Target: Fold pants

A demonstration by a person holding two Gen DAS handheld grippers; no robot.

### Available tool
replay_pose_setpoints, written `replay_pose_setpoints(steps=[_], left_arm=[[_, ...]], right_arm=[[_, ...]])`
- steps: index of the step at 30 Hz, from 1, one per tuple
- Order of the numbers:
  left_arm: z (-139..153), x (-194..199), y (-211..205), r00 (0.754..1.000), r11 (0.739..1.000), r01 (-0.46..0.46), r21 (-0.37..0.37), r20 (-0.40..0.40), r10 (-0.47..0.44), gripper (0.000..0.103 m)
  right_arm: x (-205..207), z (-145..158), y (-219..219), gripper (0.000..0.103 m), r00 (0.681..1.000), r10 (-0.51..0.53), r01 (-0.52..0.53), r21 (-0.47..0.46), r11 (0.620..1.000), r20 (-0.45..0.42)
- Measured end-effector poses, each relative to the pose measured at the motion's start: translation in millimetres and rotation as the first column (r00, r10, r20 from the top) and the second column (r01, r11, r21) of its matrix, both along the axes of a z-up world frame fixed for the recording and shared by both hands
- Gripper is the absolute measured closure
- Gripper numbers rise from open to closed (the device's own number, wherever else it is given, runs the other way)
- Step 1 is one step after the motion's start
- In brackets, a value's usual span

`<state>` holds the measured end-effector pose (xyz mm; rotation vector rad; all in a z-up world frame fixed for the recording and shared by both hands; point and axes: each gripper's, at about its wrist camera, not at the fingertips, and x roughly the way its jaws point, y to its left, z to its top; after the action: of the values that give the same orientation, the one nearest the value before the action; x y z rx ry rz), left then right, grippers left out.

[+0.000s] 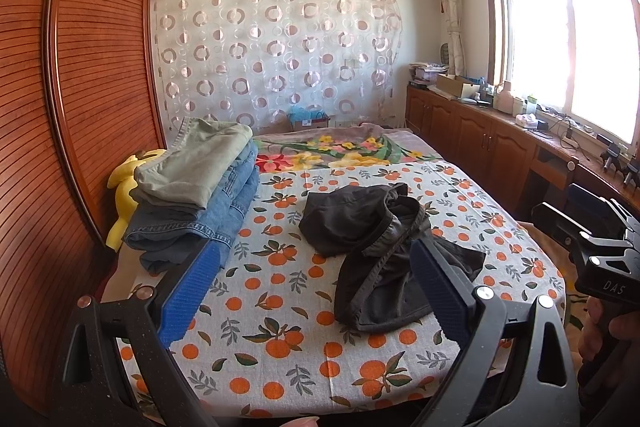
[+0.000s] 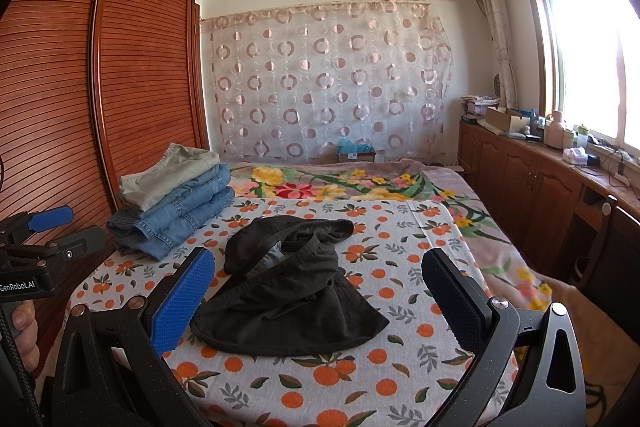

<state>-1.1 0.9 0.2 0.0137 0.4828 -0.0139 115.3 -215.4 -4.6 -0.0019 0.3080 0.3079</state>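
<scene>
The yellow toy (image 1: 124, 187) is mostly hidden behind the folded stack (image 1: 192, 195), the window (image 1: 568, 23) is blown out white, and the countertop clutter (image 1: 500, 95) is too small to tell.

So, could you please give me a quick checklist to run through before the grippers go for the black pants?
1. Left gripper open and empty: ok, jaws spread wide, nothing between them.
2. Right gripper open and empty: ok, same.
3. Black pants laid flat for folding: not ok, they lie crumpled in a heap on the orange-print cloth.
4. Waistband findable: ok, a seamed band curves across the heap.
5. Leg ends findable: cannot tell, hidden in the bunching.
6. Stack of folded pants clear of the work area: ok, it sits apart to the left, not touching the black pants.
</scene>
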Motion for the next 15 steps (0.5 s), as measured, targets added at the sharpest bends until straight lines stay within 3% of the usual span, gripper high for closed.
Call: replay_pose_setpoints(steps=[15], left_arm=[[-0.2,0.8,-10.5,1.0,1.0,0.0,0.0,-0.027,0.0,0.007]], right_arm=[[4.3,-7.3,-0.2,0.0,1.0,0.007,-0.007,-0.004,1.0,-0.025]])
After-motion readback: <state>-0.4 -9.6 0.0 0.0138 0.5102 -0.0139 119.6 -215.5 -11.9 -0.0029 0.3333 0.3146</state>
